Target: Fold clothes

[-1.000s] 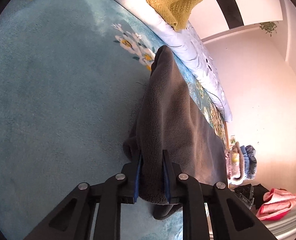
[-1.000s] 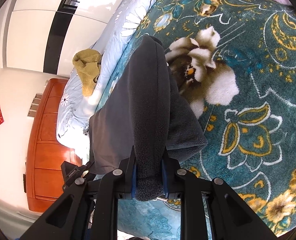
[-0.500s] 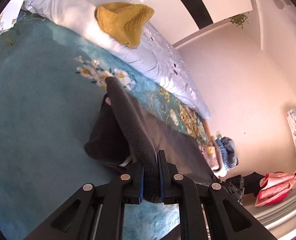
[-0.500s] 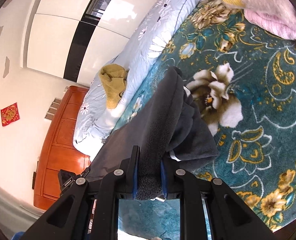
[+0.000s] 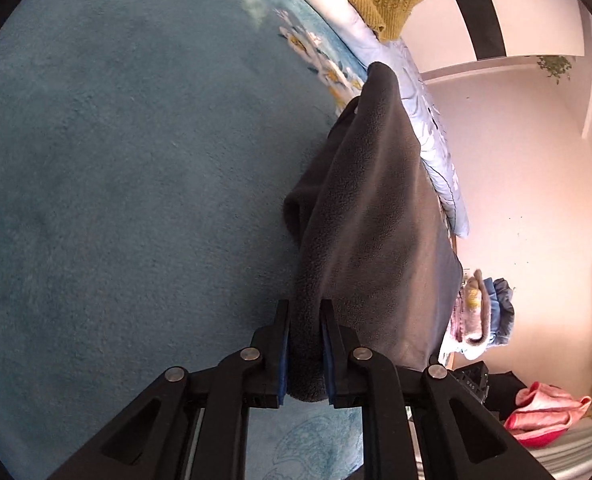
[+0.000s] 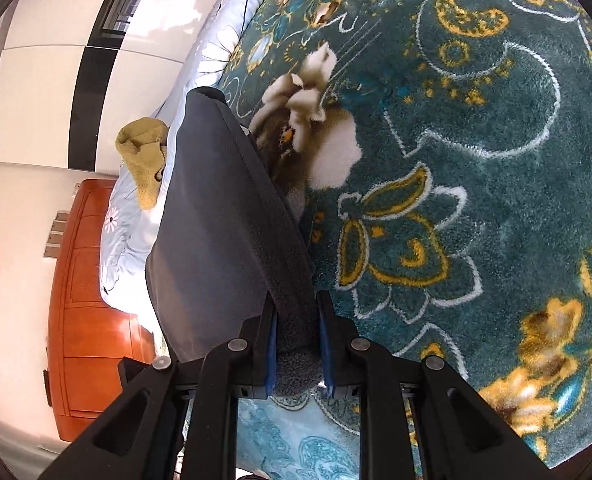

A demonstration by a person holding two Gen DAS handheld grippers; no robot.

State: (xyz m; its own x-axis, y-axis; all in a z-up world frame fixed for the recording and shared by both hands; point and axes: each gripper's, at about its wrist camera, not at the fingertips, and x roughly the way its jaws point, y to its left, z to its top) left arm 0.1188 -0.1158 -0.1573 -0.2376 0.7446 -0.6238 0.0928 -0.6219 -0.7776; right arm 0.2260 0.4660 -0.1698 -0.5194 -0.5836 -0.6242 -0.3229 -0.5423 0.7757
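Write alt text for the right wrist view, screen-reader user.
The right gripper is clamped on a thick edge of a dark grey fleece garment that stretches away above a teal floral blanket. Behind it, to the left, a mustard knit item lies on a pale blue quilt next to an orange wooden cabinet.

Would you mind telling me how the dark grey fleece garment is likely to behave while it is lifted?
The dark grey fleece garment looks floppy: it sags and bunches beyond the left gripper. Its fuzzy nap probably resists slipping in the right gripper. Likely light, since pinches hold it.
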